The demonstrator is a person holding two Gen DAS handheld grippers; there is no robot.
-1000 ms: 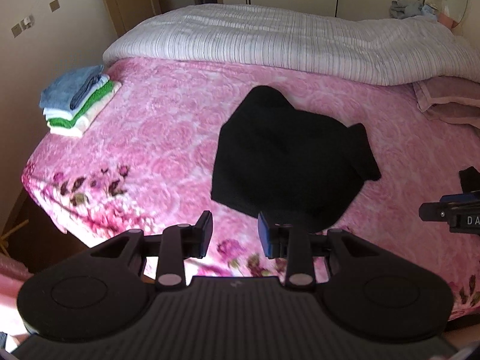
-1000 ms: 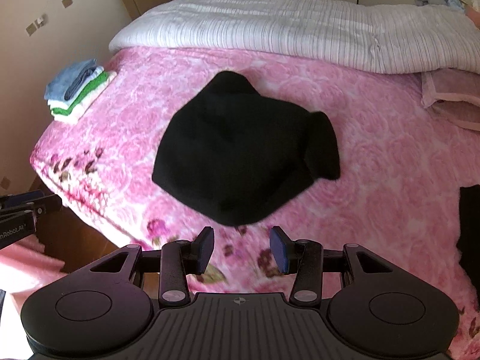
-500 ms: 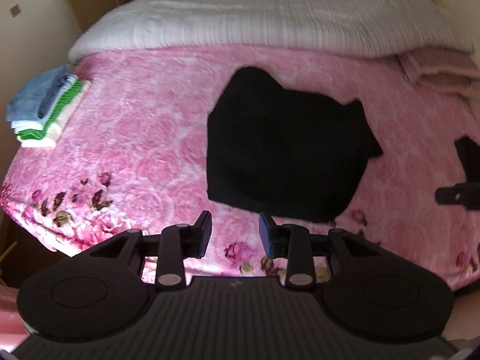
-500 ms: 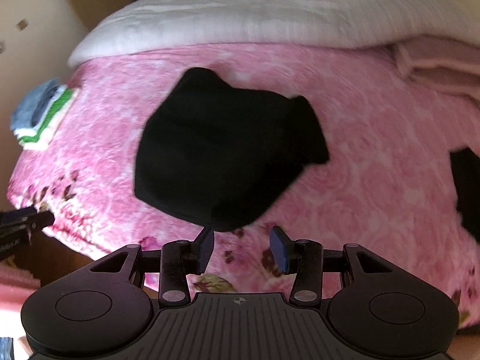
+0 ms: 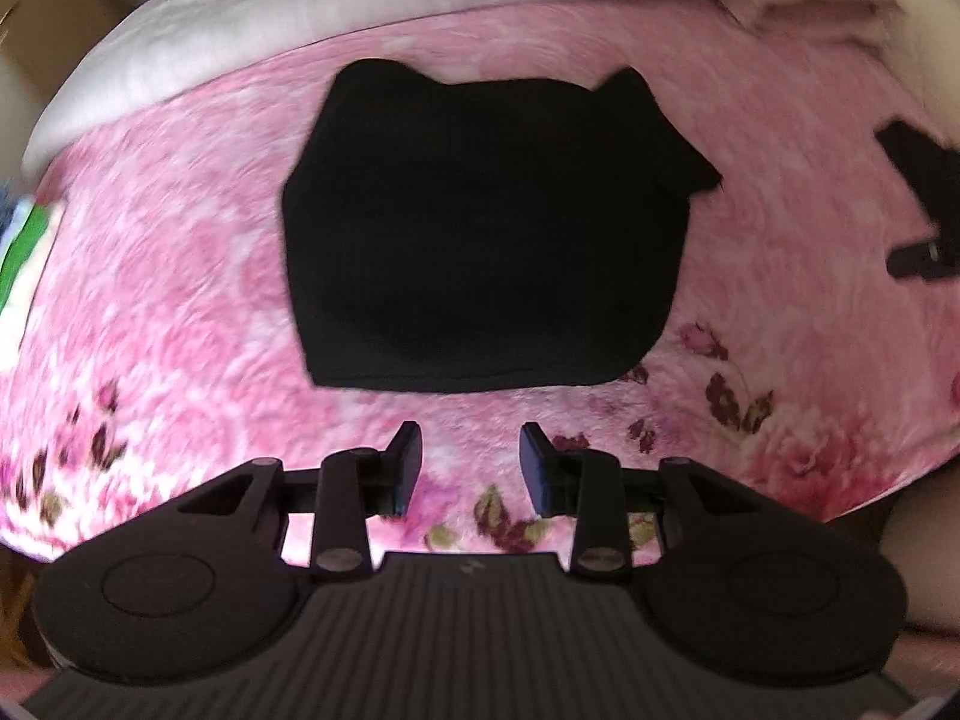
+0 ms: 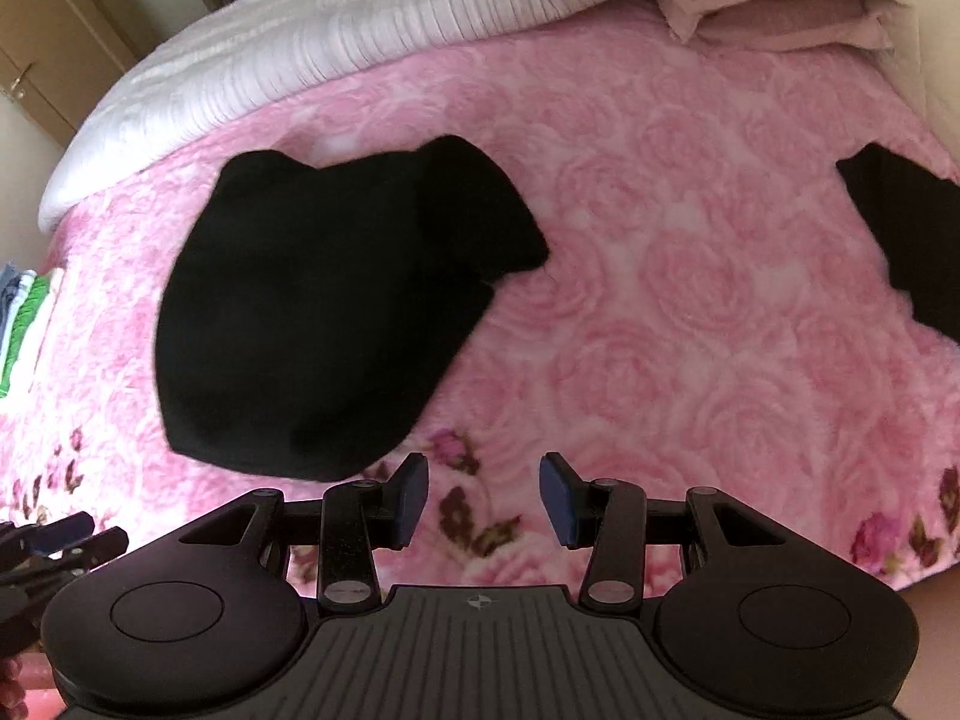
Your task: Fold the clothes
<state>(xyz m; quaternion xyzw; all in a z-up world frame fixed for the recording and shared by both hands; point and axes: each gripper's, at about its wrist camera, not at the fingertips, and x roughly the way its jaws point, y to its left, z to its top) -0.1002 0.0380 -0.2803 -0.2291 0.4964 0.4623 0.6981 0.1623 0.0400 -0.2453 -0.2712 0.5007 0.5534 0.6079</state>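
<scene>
A black garment (image 5: pixel 486 228) lies flat on the pink floral bedspread (image 5: pixel 180 276), its hem toward me and short sleeves at the far corners. It also shows in the right wrist view (image 6: pixel 324 312), left of centre. My left gripper (image 5: pixel 471 468) is open and empty, hovering just short of the hem. My right gripper (image 6: pixel 485 498) is open and empty, above the bedspread (image 6: pixel 690 312) to the right of the garment's near corner. The right gripper's tip shows in the left wrist view (image 5: pixel 918 252).
A second black garment (image 6: pixel 906 240) lies at the bed's right side. A stack of folded clothes (image 6: pixel 24 324) sits at the left edge. A white striped duvet (image 6: pixel 336 42) and pink folded blankets (image 6: pixel 774 0) lie along the far side.
Both grippers have moved forward and tilted down over the bed; the black garment now looms larger and nearer. Both stay open and empty. The garment has not moved.
</scene>
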